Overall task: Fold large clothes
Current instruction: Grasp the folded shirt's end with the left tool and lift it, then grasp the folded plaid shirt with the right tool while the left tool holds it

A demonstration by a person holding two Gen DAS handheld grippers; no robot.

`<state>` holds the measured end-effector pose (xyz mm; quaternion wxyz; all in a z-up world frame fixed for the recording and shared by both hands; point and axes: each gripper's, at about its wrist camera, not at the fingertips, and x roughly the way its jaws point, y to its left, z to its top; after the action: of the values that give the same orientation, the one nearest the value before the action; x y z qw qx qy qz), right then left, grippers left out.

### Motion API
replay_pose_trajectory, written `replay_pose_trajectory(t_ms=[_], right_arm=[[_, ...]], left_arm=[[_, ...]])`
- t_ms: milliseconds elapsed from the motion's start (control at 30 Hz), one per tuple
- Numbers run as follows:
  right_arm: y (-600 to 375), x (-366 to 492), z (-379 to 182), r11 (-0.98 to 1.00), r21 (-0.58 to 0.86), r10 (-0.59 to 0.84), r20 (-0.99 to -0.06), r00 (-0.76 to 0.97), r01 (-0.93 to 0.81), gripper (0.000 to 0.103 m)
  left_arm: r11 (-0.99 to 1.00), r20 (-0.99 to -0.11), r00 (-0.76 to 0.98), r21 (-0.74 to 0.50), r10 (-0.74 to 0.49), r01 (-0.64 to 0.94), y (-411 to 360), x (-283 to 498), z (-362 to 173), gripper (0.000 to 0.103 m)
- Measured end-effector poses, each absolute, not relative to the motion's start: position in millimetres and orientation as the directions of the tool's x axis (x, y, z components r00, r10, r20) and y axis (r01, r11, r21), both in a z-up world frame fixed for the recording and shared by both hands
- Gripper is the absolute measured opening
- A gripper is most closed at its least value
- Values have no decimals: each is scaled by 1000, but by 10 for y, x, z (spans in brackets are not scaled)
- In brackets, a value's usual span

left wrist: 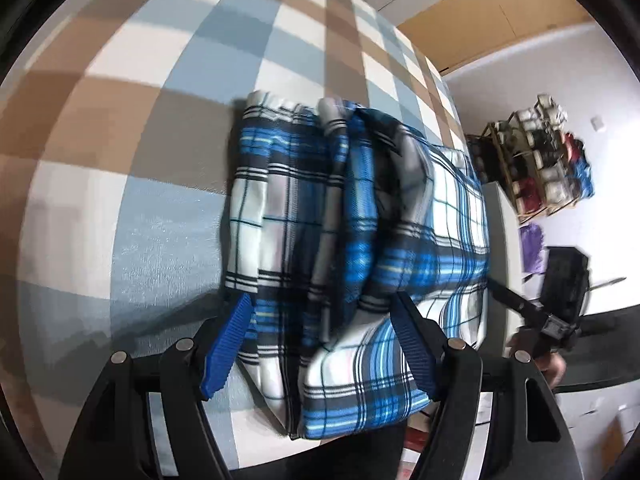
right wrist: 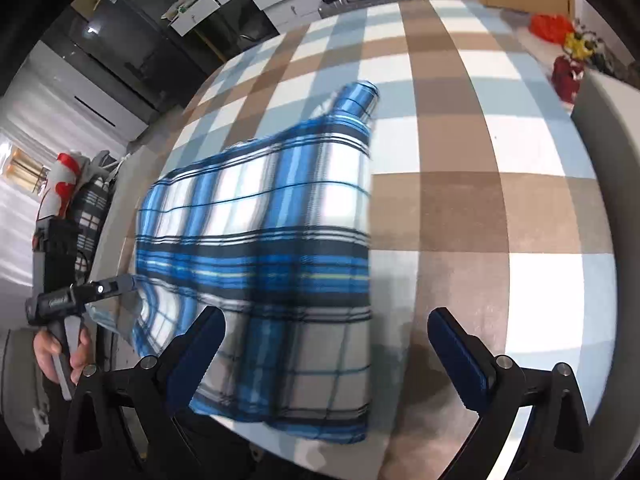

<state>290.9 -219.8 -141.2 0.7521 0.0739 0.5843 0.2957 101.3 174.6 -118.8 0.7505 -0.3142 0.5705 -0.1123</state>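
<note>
Surface: checked bedcover point(right wrist: 460, 208) in brown, blue and white, shelves and boxes beyond.
Garment: blue plaid shirt point(right wrist: 260, 248), partly folded, lies near the cover's front edge, one sleeve end poking out at the far side.
Left gripper point(left wrist: 320, 336): jaws part-open, astride the bunched fold, pressing nothing.
Right gripper point(right wrist: 324, 344): jaws wide, empty, over the shirt's front corner.
Risk: stacked layers look loose; a one-layer pinch could drag the fold apart.
</note>
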Motion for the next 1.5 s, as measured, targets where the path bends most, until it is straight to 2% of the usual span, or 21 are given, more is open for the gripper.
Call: replay_pose_trajectory(t_ms=[33, 133, 167, 333, 467, 500, 567, 733, 867, 1000, 1100, 1200, 1233, 1300, 1333, 1367, 1433, 1500], right_arm=[[-2239, 2939, -1436, 803, 478, 549, -826, 129, -354, 103], [-2259, 3021, -1571, 772, 551, 603, -793, 89, -316, 103], [-2272, 3056, -1619, 760, 576, 621, -780, 77, -301, 103], [-2312, 3104, -1658, 704, 650, 689, -723, 52, -286, 103], [-2309, 3088, -1646, 699, 642, 685, -727, 39, -315, 103], [-2289, 3090, -1648, 696, 641, 685, -728, 31, -324, 103], [-2236, 3094, -1634, 692, 636, 683, -730, 24, -340, 103], [-2125, 3098, -1633, 672, 653, 697, -717, 0, -349, 103], [-2024, 3076, -1651, 639, 680, 723, -690, -22, -359, 103], [-1987, 3074, -1655, 631, 692, 734, -679, -19, -350, 103], [-2031, 3071, -1672, 615, 716, 756, -655, -13, -330, 103], [-2003, 3025, -1651, 627, 681, 735, -678, -2, -378, 102], [-2003, 3017, -1645, 636, 670, 727, -687, 6, -382, 100], [-2003, 2995, -1634, 657, 649, 709, -705, 22, -383, 94], [-2012, 2987, -1632, 666, 642, 703, -710, 31, -379, 88], [-2017, 2992, -1627, 674, 636, 697, -716, 39, -375, 85], [-2087, 2976, -1632, 691, 630, 690, -721, 63, -356, 67], [-2159, 2952, -1628, 688, 641, 701, -708, 86, -341, 57]], left_arm=[[771, -785, 315, -605, -534, -200, 1770, 1020, -1220, 68], [742, -760, 300, -641, -577, -198, 1803, 1028, -1245, 80], [738, -757, 295, -645, -583, -197, 1806, 1034, -1251, 82], [778, -795, 275, -597, -541, -196, 1850, 1101, -1171, 83], [764, -786, 277, -610, -552, -211, 1890, 1139, -1171, 85], [763, -785, 279, -612, -554, -208, 1885, 1157, -1174, 87], [760, -776, 262, -623, -573, -184, 1811, 1208, -1185, 101], [726, -734, 227, -675, -640, -133, 1676, 1376, -1209, 101], [647, -656, 167, -754, -736, -110, 1618, 1474, -1279, 101], [617, -624, 135, -781, -770, -95, 1552, 1491, -1266, 101], [627, -628, 129, -777, -767, -53, 1460, 1496, -1225, 101], [690, -683, 116, -723, -721, 31, 1305, 1485, -1154, 101], [709, -701, 118, -703, -703, 49, 1261, 1483, -1132, 99], [732, -722, 128, -679, -680, 63, 1239, 1480, -1098, 87], [740, -728, 137, -669, -672, 71, 1241, 1478, -1074, 76], [746, -733, 146, -662, -665, 72, 1260, 1484, -1059, 59], [751, -736, 152, -657, -659, 72, 1302, 1486, -1068, 41], [747, -732, 158, -661, -663, 73, 1312, 1470, -1088, 35]])
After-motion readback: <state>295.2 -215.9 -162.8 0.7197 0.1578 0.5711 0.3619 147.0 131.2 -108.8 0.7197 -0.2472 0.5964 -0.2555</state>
